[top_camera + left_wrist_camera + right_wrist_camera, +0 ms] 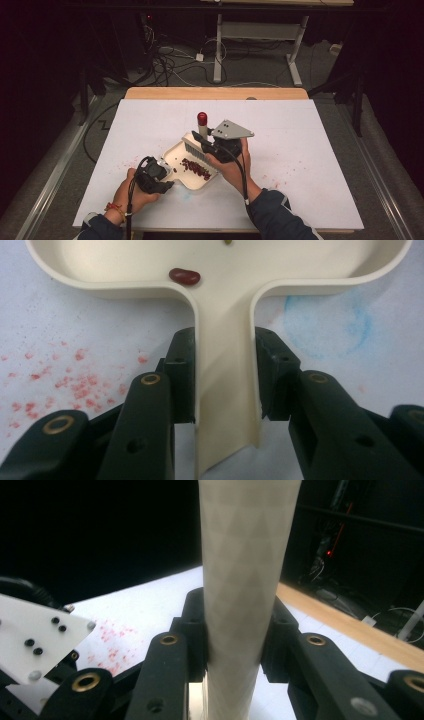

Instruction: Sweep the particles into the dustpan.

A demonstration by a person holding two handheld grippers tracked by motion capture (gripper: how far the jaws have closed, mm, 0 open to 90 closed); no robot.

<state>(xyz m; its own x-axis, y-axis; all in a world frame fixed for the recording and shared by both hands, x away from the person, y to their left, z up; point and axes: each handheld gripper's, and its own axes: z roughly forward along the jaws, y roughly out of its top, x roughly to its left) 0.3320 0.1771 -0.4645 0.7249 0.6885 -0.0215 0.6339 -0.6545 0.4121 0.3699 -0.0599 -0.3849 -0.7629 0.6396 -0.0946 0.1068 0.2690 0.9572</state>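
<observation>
— Cream plastic dustpan (pixel 192 175), middle of frame? Clamped at handle by left gripper (pixel 167 186).
— Right gripper (pixel 204 144)? Clenched on pale brush handle (pixel 245 580). Dark red beans (pixel 196 169) mostly swept in; stray bean (pixel 184 276) near rim.

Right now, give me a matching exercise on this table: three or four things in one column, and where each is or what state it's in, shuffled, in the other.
1. left gripper
2. right gripper
3. beans
4. red-capped bottle

a. standing behind the dustpan
b. shut on the brush handle
c. piled in the dustpan
d. shut on the dustpan handle

Pairs: 1-d, 2-b, 3-c, 4-a
</observation>
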